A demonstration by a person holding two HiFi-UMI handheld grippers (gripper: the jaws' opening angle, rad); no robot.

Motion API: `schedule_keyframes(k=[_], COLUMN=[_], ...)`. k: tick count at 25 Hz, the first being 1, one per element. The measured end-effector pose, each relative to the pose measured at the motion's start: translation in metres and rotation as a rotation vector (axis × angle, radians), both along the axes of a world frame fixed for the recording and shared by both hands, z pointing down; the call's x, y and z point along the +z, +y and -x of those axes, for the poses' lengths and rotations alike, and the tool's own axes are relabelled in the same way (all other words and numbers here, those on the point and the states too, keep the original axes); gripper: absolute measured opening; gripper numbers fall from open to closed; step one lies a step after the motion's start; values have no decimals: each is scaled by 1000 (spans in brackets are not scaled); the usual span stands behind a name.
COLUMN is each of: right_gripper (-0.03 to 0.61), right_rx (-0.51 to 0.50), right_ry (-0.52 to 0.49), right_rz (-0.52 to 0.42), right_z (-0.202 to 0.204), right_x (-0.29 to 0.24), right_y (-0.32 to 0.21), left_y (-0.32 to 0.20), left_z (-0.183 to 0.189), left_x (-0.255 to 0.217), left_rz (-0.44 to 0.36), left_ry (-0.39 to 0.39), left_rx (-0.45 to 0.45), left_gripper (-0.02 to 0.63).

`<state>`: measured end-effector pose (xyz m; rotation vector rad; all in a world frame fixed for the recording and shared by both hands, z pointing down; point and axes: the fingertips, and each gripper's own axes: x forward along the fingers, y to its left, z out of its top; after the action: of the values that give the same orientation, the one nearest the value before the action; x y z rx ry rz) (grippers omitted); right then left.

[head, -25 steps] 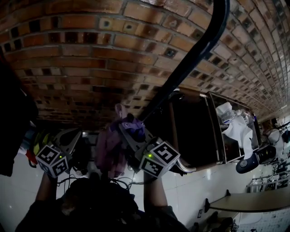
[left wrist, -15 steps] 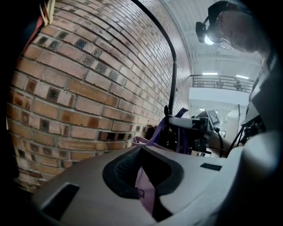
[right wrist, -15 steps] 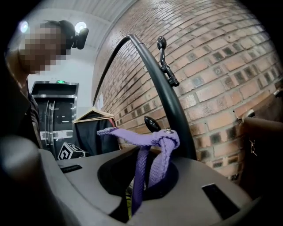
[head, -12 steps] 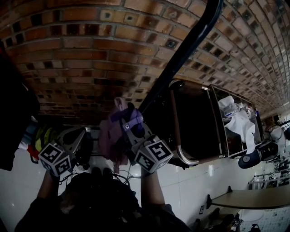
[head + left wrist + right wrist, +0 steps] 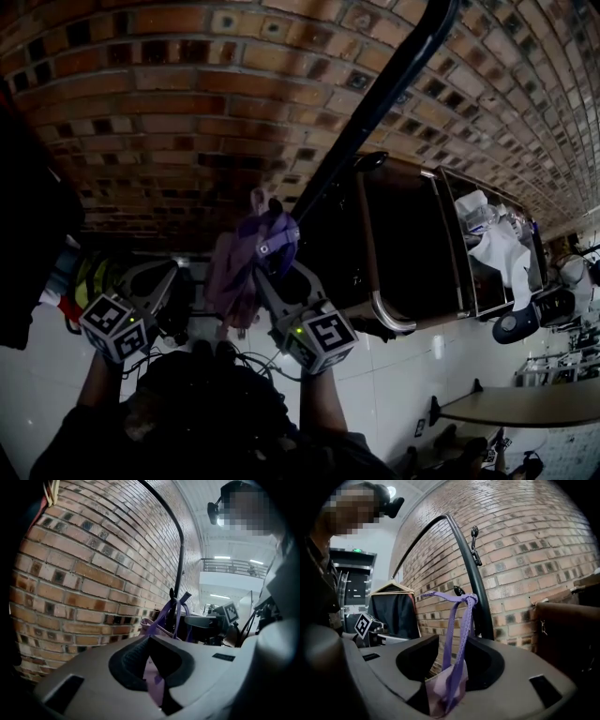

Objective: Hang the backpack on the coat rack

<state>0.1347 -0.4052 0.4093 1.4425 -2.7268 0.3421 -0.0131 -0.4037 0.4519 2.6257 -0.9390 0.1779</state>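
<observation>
The lilac backpack (image 5: 234, 277) hangs against the brick wall, its purple strap (image 5: 457, 634) knotted over a hook (image 5: 459, 591) of the black curved coat rack (image 5: 375, 117). My right gripper (image 5: 267, 267) sits just below the hook. Its jaws are opening, and the strap and a fold of the bag lie loose between them (image 5: 452, 660). My left gripper (image 5: 176, 286) is at the bag's left side. Lilac fabric fills the gap between its jaws (image 5: 157, 656), which look shut on it. The bag's lower part is hidden behind the grippers.
A dark garment on a wooden hanger (image 5: 393, 609) hangs to the left. A dark brown cabinet (image 5: 412, 253) stands right of the rack, with white items (image 5: 497, 253) beyond it. A second hook (image 5: 474, 543) sits higher on the rack. A table edge (image 5: 511, 412) shows at lower right.
My right gripper has sunk a little away from the hook and its jaws have parted from the strap, which now hangs from the hook. The left gripper has barely shifted.
</observation>
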Motion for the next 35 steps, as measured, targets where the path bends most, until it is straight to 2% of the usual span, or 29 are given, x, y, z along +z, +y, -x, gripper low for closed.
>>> schedule_keyframes(k=[4, 8, 11, 18, 26, 31, 35], right_gripper=[155, 150, 100, 0, 0, -3, -3], right_rx=[56, 154, 141, 174, 173, 108, 107], right_ry=[79, 84, 101, 75, 38, 0, -19], right_rz=[-15, -215, -275, -262, -208, -224, -220], right_z=[-14, -32, -25, -2, 17, 26, 19], right_x=[-8, -52, -64, -53, -35, -31, -23], right_y=[20, 41, 49, 37, 25, 43, 77], left_y=[-1, 0, 0, -1, -4, 17, 51], left_z=[2, 5, 2, -9, -14, -3, -3], left_x=[-5, -3, -9, -24, -11, -2, -1], left_rz=[-4, -8, -21, -43, -24, -8, -16], left_ry=[8, 17, 24, 47, 35, 24, 14], left_rx=[5, 15, 32, 100, 162, 120, 91], left_gripper=[12, 12, 12, 12, 12, 12, 12])
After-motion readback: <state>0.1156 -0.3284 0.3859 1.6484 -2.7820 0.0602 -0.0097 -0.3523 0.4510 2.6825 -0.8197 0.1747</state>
